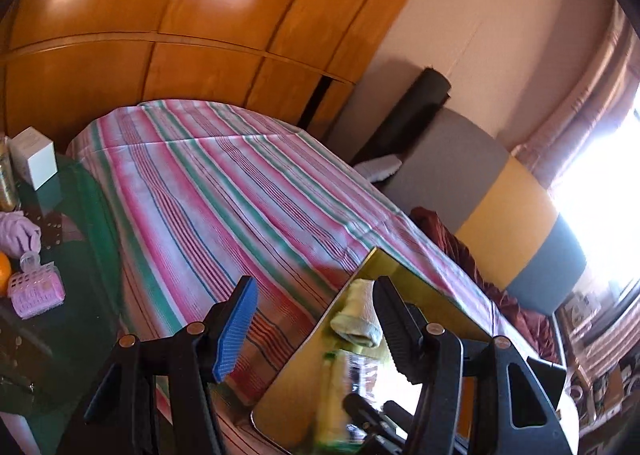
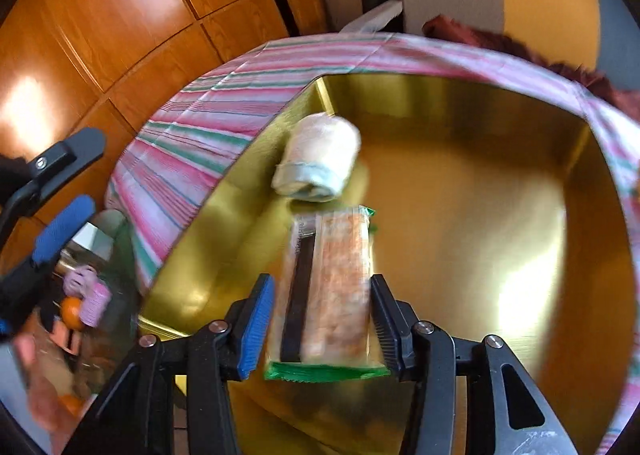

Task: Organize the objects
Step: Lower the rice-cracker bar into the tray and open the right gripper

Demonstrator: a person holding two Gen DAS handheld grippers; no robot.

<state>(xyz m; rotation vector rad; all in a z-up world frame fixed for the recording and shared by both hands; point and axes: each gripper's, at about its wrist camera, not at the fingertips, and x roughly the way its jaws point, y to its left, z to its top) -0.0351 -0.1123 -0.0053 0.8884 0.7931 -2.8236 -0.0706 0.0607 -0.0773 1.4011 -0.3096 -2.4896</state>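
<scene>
Right tongs (image 2: 322, 329): snack packet (image 2: 328, 287) framed between pads, slight gaps seen at both sides, grip judged released. Packet hung over gold box (image 2: 460, 215), just beside rolled towel (image 2: 318, 157) lying inside. Packet judged light, crinkly, crushable; best pinched across long sides. Left tongs (image 1: 312, 329): spread, nothing held, above striped bed (image 1: 224, 183).

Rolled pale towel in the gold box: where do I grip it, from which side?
Grip the rolled pale towel across its middle, from above: it lies on its side, the gold box wall close beside it and the orange packet at its near end.
</scene>
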